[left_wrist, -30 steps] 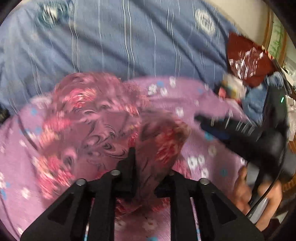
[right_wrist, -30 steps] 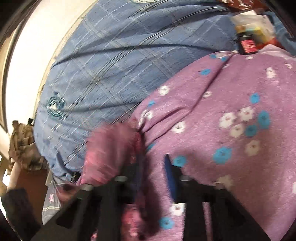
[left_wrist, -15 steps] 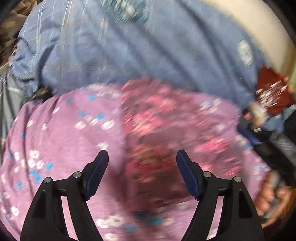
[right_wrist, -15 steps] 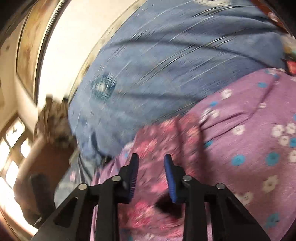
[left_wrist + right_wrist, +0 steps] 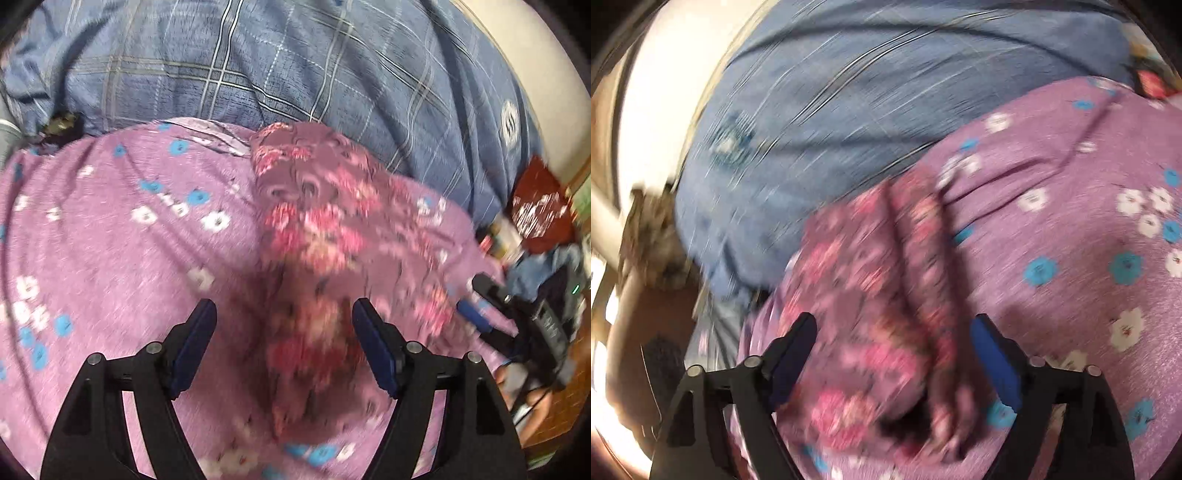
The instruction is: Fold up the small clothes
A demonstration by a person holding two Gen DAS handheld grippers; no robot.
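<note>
A small mauve garment with pink and red flowers [image 5: 317, 229] lies folded in a long strip on a purple flowered sheet [image 5: 122, 251]. It also shows in the right wrist view [image 5: 871, 280], with a lengthwise ridge. My left gripper [image 5: 284, 332] is open and empty, its jaws wide apart on either side of the garment's near end. My right gripper [image 5: 894, 347] is open and empty above the garment's near part. The right gripper also shows in the left wrist view [image 5: 476, 314] at the garment's right edge. Both views are blurred.
A blue checked blanket [image 5: 295, 62] lies behind the purple sheet. A dark red bag [image 5: 539, 210] and small bottles and clutter [image 5: 502, 243] sit at the far right. The bed's left edge, a wooden post [image 5: 635, 317] and a bright wall show in the right wrist view.
One second ago my left gripper was shut on the garment and my right was nearly shut beside it. Both have let go and opened wide; the garment now lies flat on the sheet.
</note>
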